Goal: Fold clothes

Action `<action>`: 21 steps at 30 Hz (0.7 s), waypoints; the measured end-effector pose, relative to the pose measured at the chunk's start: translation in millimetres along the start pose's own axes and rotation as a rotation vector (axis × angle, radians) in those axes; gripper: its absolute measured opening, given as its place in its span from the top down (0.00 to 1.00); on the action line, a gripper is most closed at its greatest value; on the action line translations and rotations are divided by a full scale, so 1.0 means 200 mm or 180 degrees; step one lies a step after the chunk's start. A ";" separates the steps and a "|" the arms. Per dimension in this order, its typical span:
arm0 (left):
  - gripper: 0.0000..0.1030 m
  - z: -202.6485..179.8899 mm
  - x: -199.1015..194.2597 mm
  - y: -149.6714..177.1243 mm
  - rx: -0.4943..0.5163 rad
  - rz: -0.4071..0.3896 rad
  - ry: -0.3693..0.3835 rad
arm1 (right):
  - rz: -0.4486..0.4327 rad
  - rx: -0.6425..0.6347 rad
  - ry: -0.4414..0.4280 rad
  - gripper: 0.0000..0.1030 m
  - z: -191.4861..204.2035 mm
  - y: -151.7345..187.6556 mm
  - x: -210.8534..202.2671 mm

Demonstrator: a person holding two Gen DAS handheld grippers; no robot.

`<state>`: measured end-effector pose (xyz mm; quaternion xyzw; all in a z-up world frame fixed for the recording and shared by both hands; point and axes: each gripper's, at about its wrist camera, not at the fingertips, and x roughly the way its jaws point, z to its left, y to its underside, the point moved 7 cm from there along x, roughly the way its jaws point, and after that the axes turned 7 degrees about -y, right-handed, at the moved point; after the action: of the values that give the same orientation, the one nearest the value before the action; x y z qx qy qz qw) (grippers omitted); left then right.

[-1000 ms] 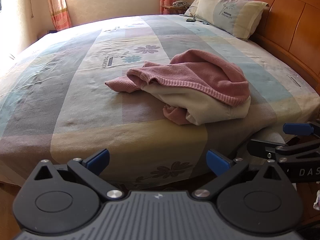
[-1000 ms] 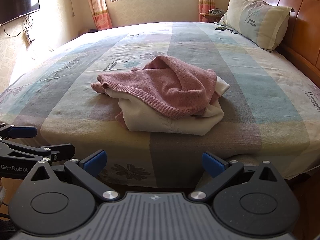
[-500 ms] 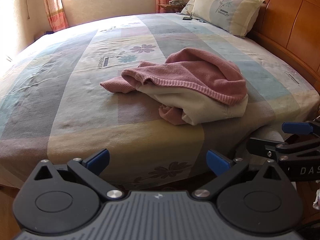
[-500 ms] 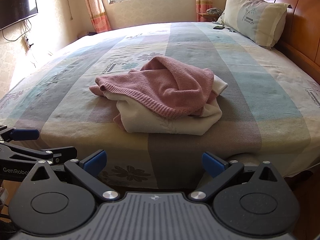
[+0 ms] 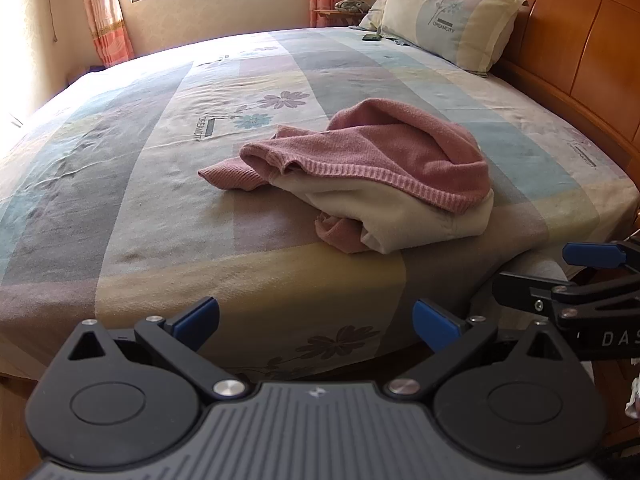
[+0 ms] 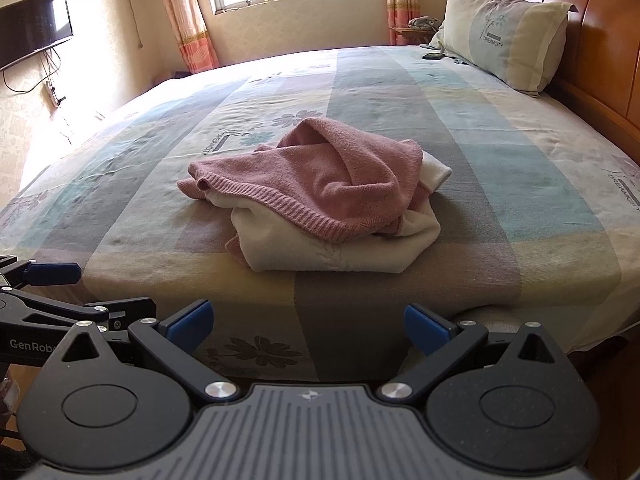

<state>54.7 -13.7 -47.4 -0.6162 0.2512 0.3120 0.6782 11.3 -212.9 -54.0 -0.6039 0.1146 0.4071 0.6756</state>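
Clothes: pink sweater (image 5: pixel 372 152) lying crumpled over cream garment (image 5: pixel 404 216), near bed (image 5: pixel 160 200) front edge.
Left claw (image 5: pixel 316 318): hovering off bed edge, spread wide, holding nothing.
Right claw (image 6: pixel 308 322): likewise wide, holding nothing.

"DREAMCITY" printed on pillow (image 6: pixel 504 28), also on bedsheet (image 5: pixel 120 184) beside flower motif and near headboard-side edge. "GenRobo", cut off, on left gripper (image 6: pixel 52 308). "DAS", cut off, on right gripper (image 5: pixel 592 280).
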 end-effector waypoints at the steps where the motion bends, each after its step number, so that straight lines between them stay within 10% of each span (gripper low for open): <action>1: 0.01 0.00 0.00 0.00 -0.0001 -0.0002 -0.0002 | -0.0001 -0.0007 0.0001 0.00 0.00 0.00 0.00; 21: 0.01 0.00 0.05 -0.01 0.0039 -0.0021 0.0019 | 0.0036 -0.0060 0.0046 0.00 0.01 0.00 0.00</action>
<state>63.3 -12.5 -52.5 -0.6137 0.2531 0.3064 0.6822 11.3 -211.6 -54.7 -0.6125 0.1191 0.4077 0.6666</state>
